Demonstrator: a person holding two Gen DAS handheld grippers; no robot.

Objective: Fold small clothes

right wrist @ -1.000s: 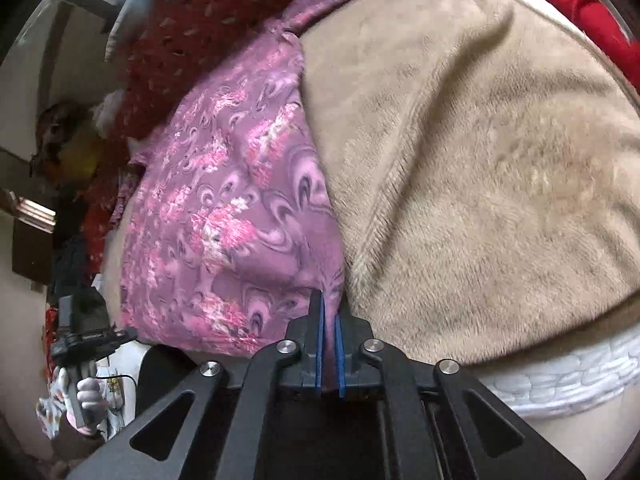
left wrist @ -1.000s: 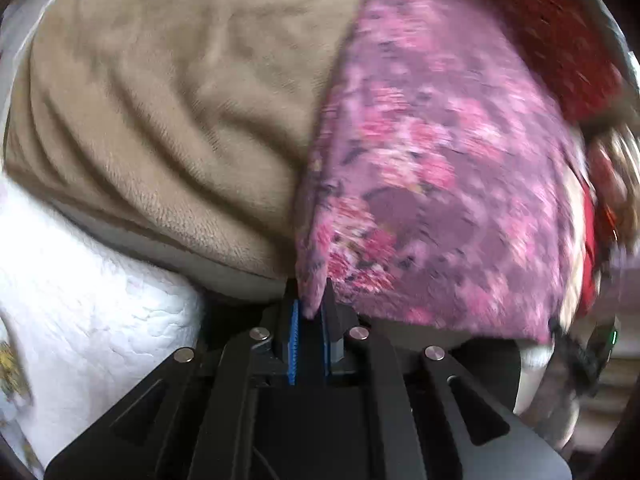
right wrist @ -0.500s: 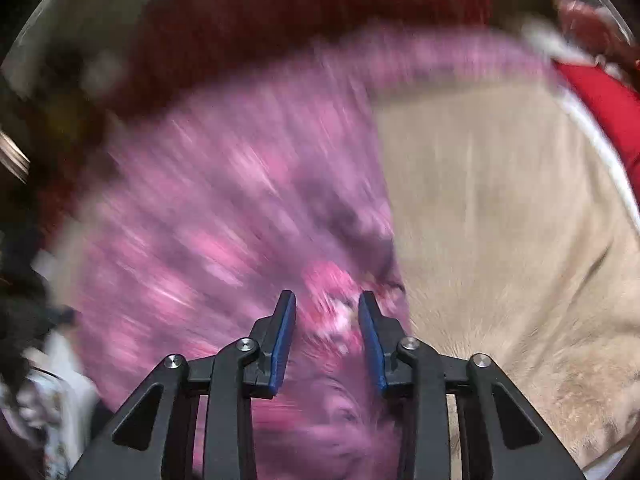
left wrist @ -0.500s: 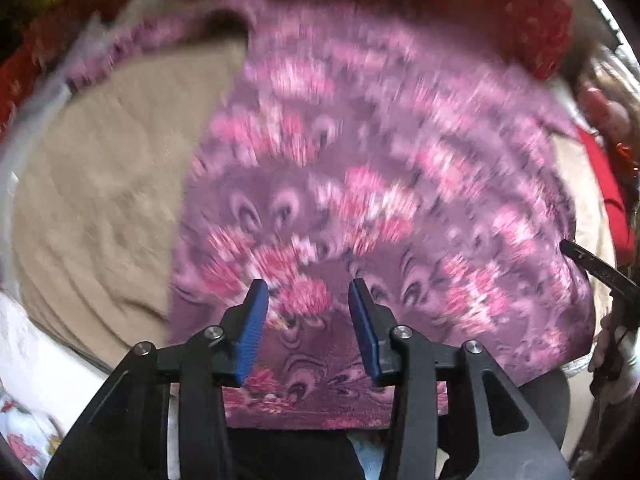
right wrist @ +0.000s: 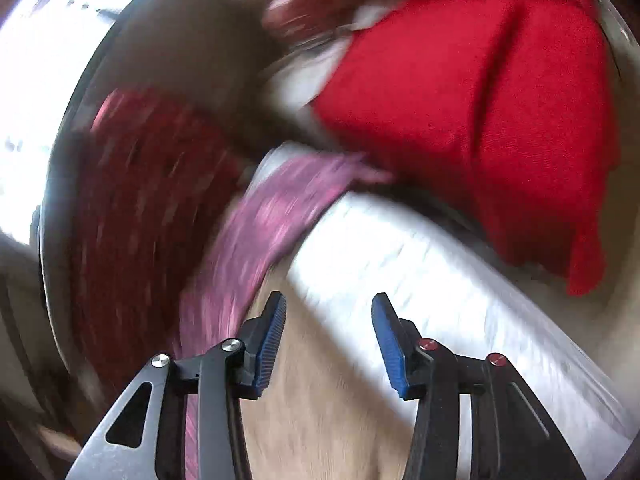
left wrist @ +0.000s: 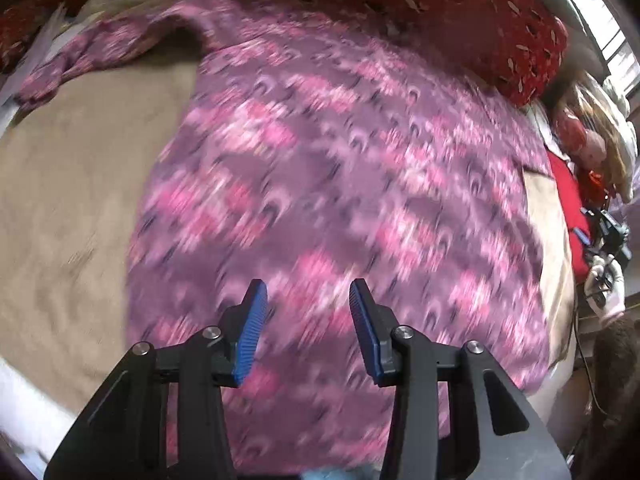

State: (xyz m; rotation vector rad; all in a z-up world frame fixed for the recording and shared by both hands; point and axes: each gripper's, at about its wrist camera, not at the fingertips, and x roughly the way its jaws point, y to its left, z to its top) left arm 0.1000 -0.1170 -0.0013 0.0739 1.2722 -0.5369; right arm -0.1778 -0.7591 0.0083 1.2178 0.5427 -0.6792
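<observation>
1. left wrist view: i can read no brand, label or writing anywhere; the picture is smeared by motion.
2. my left gripper (left wrist: 307,312) stands wide apart, its blue ribbed pads (left wrist: 250,332) bare, with nothing between them.
3. below and ahead of it lies the purple and pink floral-print garment (left wrist: 340,200), spread flat over the tan fleece blanket (left wrist: 72,208); one sleeve (left wrist: 100,48) trails off to the upper left.
4. beyond the garment sits a dark red cushion with pale flecks (left wrist: 460,20), and a bright red cloth (left wrist: 568,208) lies at the right edge.
5. right wrist view: heavily blurred, no lettering legible here either.
6. my right gripper (right wrist: 329,334) is also spread wide and holds nothing; it hangs over tan blanket (right wrist: 320,420), with a white quilted sheet (right wrist: 420,272) just beyond.
7. a strip of the purple floral garment (right wrist: 264,224) runs beside the left finger; whether it touches, i cannot tell.
8. a red fabric heap (right wrist: 480,92) fills the upper right.
</observation>
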